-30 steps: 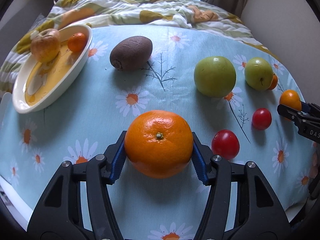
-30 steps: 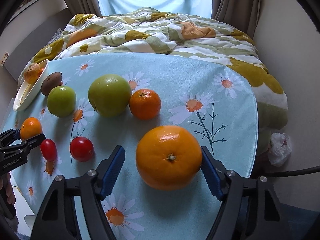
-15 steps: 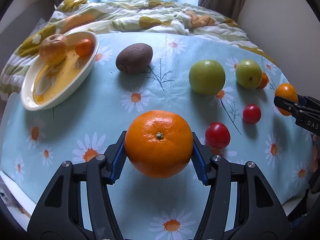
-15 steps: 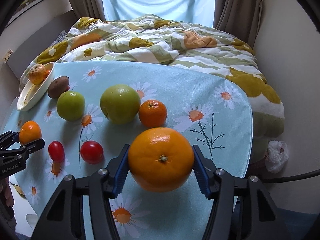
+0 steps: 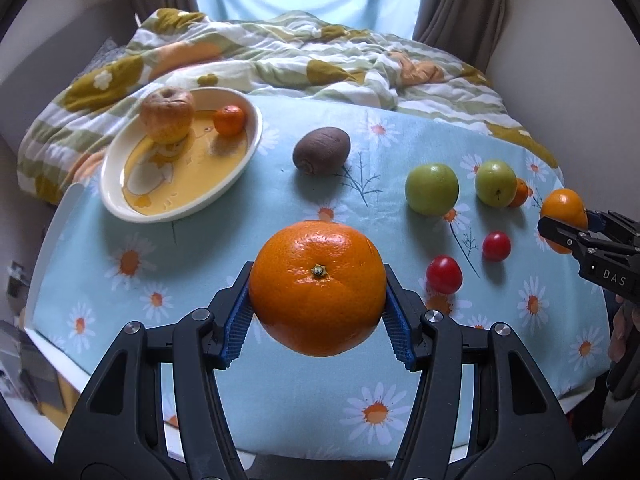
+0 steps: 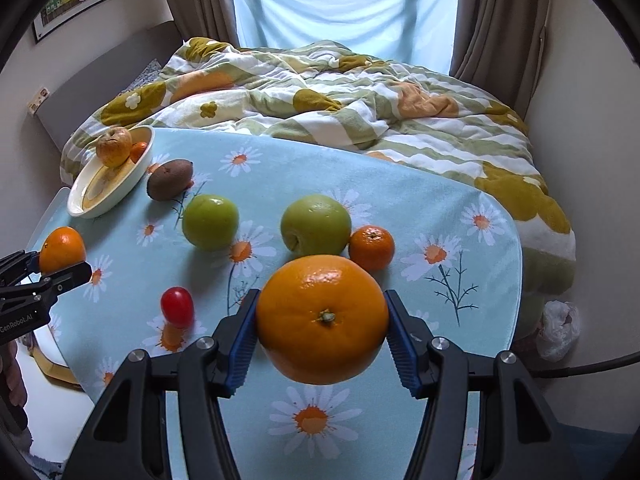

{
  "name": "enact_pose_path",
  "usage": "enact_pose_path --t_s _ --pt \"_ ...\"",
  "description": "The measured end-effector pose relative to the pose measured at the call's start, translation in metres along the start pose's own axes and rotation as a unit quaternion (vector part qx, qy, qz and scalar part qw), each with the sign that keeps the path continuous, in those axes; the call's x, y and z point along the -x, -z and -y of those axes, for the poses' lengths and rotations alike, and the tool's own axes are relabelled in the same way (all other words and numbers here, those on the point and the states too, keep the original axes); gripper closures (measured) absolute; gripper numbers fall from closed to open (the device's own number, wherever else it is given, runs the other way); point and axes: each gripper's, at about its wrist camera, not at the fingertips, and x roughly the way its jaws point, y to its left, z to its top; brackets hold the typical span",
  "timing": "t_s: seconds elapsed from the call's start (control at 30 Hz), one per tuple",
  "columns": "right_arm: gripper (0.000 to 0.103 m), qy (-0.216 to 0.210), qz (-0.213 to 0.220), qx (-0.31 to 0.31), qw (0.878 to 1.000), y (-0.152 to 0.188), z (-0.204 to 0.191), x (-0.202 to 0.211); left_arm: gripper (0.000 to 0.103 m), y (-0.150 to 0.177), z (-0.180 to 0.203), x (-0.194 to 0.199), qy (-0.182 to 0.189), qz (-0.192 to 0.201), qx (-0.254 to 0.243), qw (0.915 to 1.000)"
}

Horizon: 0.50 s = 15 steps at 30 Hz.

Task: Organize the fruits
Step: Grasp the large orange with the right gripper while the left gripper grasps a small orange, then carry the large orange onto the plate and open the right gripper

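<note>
Orange fruit fills both near views: the left claw (image 5: 318, 312) pinches a large orange (image 5: 318, 288) between its blue pads, and the right claw (image 6: 322, 338) pinches a second large orange (image 6: 322, 320) the same way. Both fruits hang clear above the daisy-print cloth on the bench (image 5: 192, 280).

Just beyond the left claw, to its right, two red cherry tomatoes (image 5: 444, 274) lie apart from each other on the cloth. Farther on sit two green apples (image 5: 431, 189), the right one touching a small mandarin (image 6: 371, 248) that the left view half hides. A brown kiwi (image 5: 322, 150) rests near the middle of the bench, left of the apples.

At the far left stands an oval cream dish (image 5: 132, 204) with a yellow inside. It holds a wrinkled yellowish apple (image 5: 167, 114) and a small tangerine (image 5: 229, 119), set apart from each other.

Past the bench lies a bed with a rumpled green, white and mustard quilt (image 6: 340, 96), then curtains (image 6: 496, 16) beside a bright window. A crumpled white bag (image 6: 558, 330), possibly plastic, lies on the floor at the right.
</note>
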Motion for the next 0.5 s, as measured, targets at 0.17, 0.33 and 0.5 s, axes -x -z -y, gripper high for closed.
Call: enact_pose_path --t_s 0.17,0.33,0.5 --pt "0.048 -0.014 0.007 -0.002 1.0 -0.011 -0.03 0.007 0.039 -0.011 -0.024 0.008 0.007 0.01 0.004 0.9999" --pt "0.048 -0.032 0.016 -0.005 0.999 -0.028 -0.068 0.008 0.039 -0.022 -0.054 0.014 0.014 0.021 0.005 0.9997" --pt "0.048 -0.03 0.021 -0.009 0.999 -0.046 -0.107 0.005 0.039 -0.04 -0.09 0.015 0.019 0.025 -0.007 0.9995"
